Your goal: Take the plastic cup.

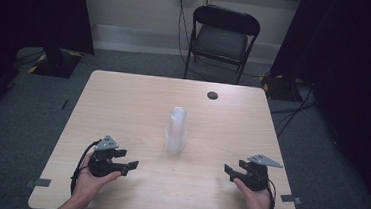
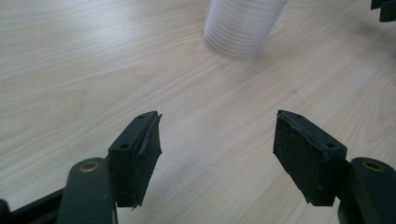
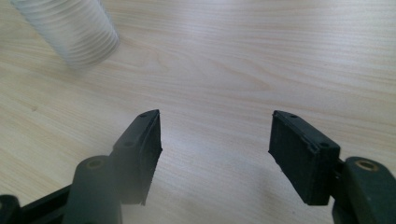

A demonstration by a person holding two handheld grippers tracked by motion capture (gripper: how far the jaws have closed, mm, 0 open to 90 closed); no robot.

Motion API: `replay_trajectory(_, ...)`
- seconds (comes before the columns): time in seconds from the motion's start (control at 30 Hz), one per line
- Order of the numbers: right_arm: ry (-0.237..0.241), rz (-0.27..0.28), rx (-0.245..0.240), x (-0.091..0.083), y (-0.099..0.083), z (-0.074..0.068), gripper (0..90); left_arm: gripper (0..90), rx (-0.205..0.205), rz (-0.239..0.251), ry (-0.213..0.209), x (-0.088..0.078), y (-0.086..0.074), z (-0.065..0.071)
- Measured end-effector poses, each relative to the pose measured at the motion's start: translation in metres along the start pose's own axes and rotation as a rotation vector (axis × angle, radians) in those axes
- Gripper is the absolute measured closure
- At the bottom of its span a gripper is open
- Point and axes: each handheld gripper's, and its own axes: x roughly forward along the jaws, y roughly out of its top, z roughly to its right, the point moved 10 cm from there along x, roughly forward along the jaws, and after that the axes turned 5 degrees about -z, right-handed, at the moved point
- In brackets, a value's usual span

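One stack of clear plastic cups (image 1: 176,130) stands upright near the middle of the light wooden table (image 1: 123,99), its ribbed rims showing as fine rings; how many cups the stack holds cannot be told. Two tools are in play, one in each hand of the person. The left tool (image 1: 131,166) is held low over the near left part of the table, pointing toward the stack and well apart from it; the left hand (image 1: 90,179) grips it from behind. The right tool (image 1: 231,171) is held over the near right part, also aimed inward, with the right hand (image 1: 258,200) behind it. In the left gripper view the two black jaws stand apart with bare table between them, and the stack sits ahead near the top edge. In the right gripper view the two jaws likewise stand apart over bare wood, with the stack at the upper left. One dark round cable hole (image 1: 213,95) sits near the table's far edge, and one black folding chair (image 1: 222,37) stands beyond it.
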Motion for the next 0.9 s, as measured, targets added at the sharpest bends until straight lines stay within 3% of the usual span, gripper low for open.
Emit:
replay_trajectory(0.3,0.016,0.012,-0.008,0.003,0.002,-0.006,34.8,20.1,0.006,0.022,-0.013,0.000,0.011,0.006)
replay_trajectory(0.37,0.020,0.009,-0.003,0.004,0.001,-0.006,34.7,19.5,0.021,0.042,-0.018,-0.002,0.017,0.011)
replay_trajectory(0.57,0.053,0.017,-0.015,0.000,0.002,-0.015,38.1,19.8,0.043,0.036,-0.016,-0.004,0.019,0.015)
replay_trajectory(0.67,0.060,0.028,-0.027,-0.003,0.003,-0.022,38.2,22.2,0.035,0.047,-0.028,-0.008,0.023,0.018)
replay_trajectory(0.8,0.074,0.034,-0.020,-0.006,0.002,-0.027,39.2,22.4,0.046,0.074,-0.028,-0.015,0.033,0.022)
replay_trajectory(0.9,0.115,0.028,-0.006,-0.007,0.004,-0.032,41.5,22.0,0.049,0.119,-0.050,-0.020,0.048,0.024)
